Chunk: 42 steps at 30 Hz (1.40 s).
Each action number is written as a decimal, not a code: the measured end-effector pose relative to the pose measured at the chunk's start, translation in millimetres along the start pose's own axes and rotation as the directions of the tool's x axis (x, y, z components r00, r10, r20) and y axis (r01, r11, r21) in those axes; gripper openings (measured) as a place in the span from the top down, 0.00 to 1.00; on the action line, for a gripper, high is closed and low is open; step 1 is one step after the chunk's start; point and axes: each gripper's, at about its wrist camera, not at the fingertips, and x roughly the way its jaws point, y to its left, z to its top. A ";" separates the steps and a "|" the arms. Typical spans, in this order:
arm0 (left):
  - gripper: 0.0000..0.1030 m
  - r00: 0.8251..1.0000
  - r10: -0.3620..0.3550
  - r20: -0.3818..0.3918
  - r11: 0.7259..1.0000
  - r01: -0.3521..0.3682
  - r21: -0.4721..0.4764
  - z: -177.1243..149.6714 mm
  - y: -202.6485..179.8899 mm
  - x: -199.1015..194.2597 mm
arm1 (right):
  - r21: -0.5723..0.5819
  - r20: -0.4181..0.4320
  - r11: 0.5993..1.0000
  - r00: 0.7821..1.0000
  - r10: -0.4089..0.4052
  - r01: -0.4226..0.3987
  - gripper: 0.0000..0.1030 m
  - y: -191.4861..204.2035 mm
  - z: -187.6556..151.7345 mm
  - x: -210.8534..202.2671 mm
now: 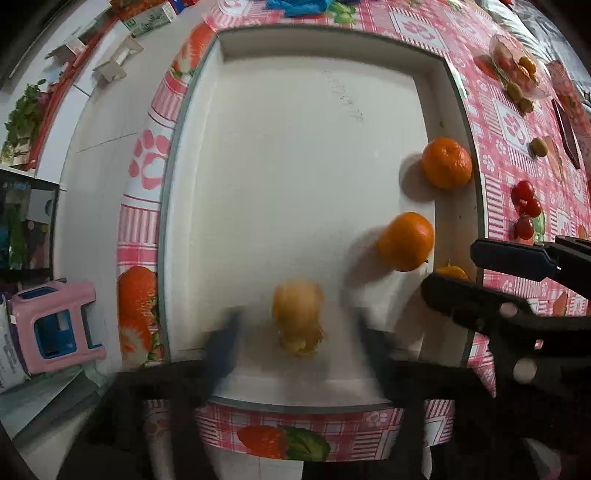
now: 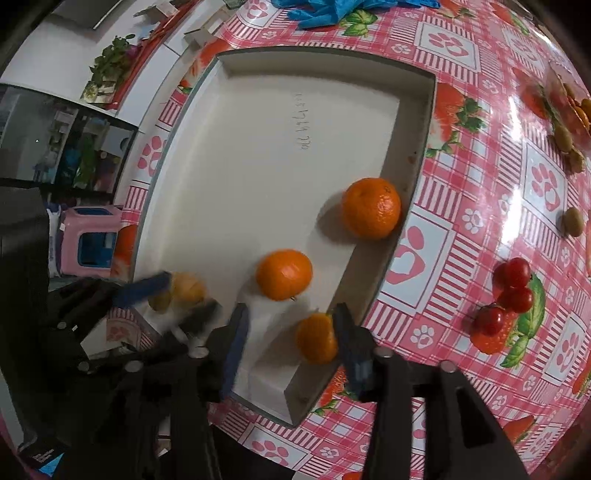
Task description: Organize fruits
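A white tray [image 1: 295, 166] lies on the pink checked tablecloth. Three oranges lie in it along the right wall: one far [image 1: 447, 163], one in the middle [image 1: 405, 240], one near [image 2: 317, 342]. My left gripper [image 1: 295, 328] is open, its blurred fingers either side of a blurred yellow-orange fruit [image 1: 298, 317] near the tray's front edge, not touching it. My right gripper [image 2: 291, 332] is open over the tray's near right corner. Its right finger [image 2: 349, 343] stands just beside the near orange. The left gripper also shows in the right wrist view [image 2: 173, 295].
Red cherry tomatoes [image 2: 511, 295] lie on the cloth right of the tray. A clear packet of small fruits [image 1: 517, 74] and loose yellowish fruits [image 2: 572, 221] lie further right. A blue cloth [image 2: 332, 11] lies beyond the tray. A pink stool [image 1: 55, 325] stands on the floor left.
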 end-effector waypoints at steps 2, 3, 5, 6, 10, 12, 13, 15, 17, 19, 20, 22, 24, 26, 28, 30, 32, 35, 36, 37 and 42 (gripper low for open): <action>0.18 0.999 0.020 0.031 1.000 -0.020 0.011 -0.8 -2.3 -6.9 | 0.002 0.013 1.000 1.000 0.006 -0.006 0.38 1.1 -0.3 -2.6; 0.18 1.000 0.011 0.023 1.000 -0.011 0.015 -0.1 -3.4 -7.2 | 0.006 0.021 1.000 1.000 0.008 -0.008 0.36 0.8 -0.7 -4.2; 0.18 1.000 0.008 0.014 1.000 -0.008 0.014 1.6 -4.9 -7.8 | 0.022 0.030 1.000 0.999 0.018 -0.018 0.32 -1.8 0.0 -7.7; 0.18 1.000 0.013 0.015 1.000 -0.013 0.015 2.3 -5.2 -8.3 | 0.027 0.033 0.999 0.999 0.021 -0.022 0.29 -5.1 -0.2 -10.2; 0.18 1.000 0.015 0.016 1.000 -0.015 0.009 4.6 -9.0 -12.2 | 0.044 0.062 0.999 0.998 0.016 -0.019 0.23 -12.3 -3.3 -20.9; 0.18 1.000 0.020 0.016 1.000 -0.020 0.018 4.8 -10.9 -13.2 | 0.062 0.074 0.998 0.997 0.011 -0.015 0.23 -18.8 -6.4 -25.7; 0.18 1.000 0.022 0.016 0.999 -0.023 0.022 4.7 -11.9 -14.2 | 0.077 0.082 0.997 0.997 0.005 -0.011 0.23 -22.8 -8.2 -28.2; 0.18 1.000 0.026 0.014 0.999 -0.027 0.034 4.1 -17.6 -14.5 | 0.101 0.093 0.995 0.996 0.007 -0.017 0.22 -33.0 -10.8 -33.6; 0.18 1.000 0.028 0.012 0.999 -0.029 0.045 2.9 -23.9 -14.7 | 0.130 0.104 0.991 0.995 -0.007 -0.007 0.19 -42.6 -15.3 -37.4; 0.18 0.999 0.030 0.011 0.998 -0.031 0.060 2.0 -30.6 -15.5 | 0.154 0.114 0.988 0.993 -0.026 0.008 0.18 -55.4 -18.8 -42.4; 0.18 0.999 0.030 0.012 0.997 -0.031 0.069 2.3 -35.4 -16.4 | 0.164 0.116 0.986 0.993 -0.031 0.011 0.15 -59.0 -20.7 -43.5; 0.18 1.000 0.028 0.013 0.996 -0.029 0.083 2.6 -42.4 -18.7 | 0.195 0.128 0.981 0.991 -0.049 0.023 0.04 -70.6 -25.4 -47.0; 0.18 0.999 0.028 0.015 0.995 -0.029 0.099 2.7 -50.6 -20.7 | 0.220 0.156 0.975 0.985 -0.068 0.032 0.00 -77.8 -29.5 -51.6; 0.18 0.999 0.031 0.019 0.993 -0.033 0.116 3.1 -58.5 -22.7 | 0.246 0.168 0.968 0.982 -0.089 0.045 0.00 -88.3 -34.5 -55.8; 0.18 0.999 0.031 0.020 0.991 -0.033 0.126 4.0 -67.2 -25.7 | 0.275 0.167 0.961 0.982 -0.083 0.035 0.00 -100.6 -39.5 -57.1; 0.18 0.999 0.031 0.021 0.990 -0.034 0.140 4.9 -73.5 -27.2 | 0.309 0.158 0.951 0.984 -0.078 0.026 0.00 -114.1 -45.9 -56.8; 0.18 0.999 0.032 0.022 0.987 -0.035 0.159 4.7 -82.4 -29.0 | 0.334 0.150 0.942 0.985 -0.083 0.028 0.00 -125.0 -53.7 -56.6; 0.18 0.999 0.034 0.020 0.982 -0.037 0.187 4.2 -98.9 -30.4 | 0.387 0.127 0.921 0.986 -0.104 0.047 0.00 -146.3 -69.0 -54.6; 0.18 0.999 0.034 0.019 0.980 -0.037 0.194 3.9 -105.0 -32.3 | 0.414 0.116 0.909 0.987 -0.107 0.049 0.00 -156.6 -76.4 -52.9; 0.18 0.999 0.031 0.019 0.978 -0.035 0.205 4.4 -110.8 -33.5 | 0.437 0.108 0.898 0.988 -0.109 0.051 0.00 -165.3 -82.7 -52.6; 0.18 0.999 0.025 0.026 0.967 -0.030 0.255 5.9 -134.9 -40.9 | 0.528 0.057 0.844 0.988 -0.144 0.092 0.00 -204.6 -112.8 -50.9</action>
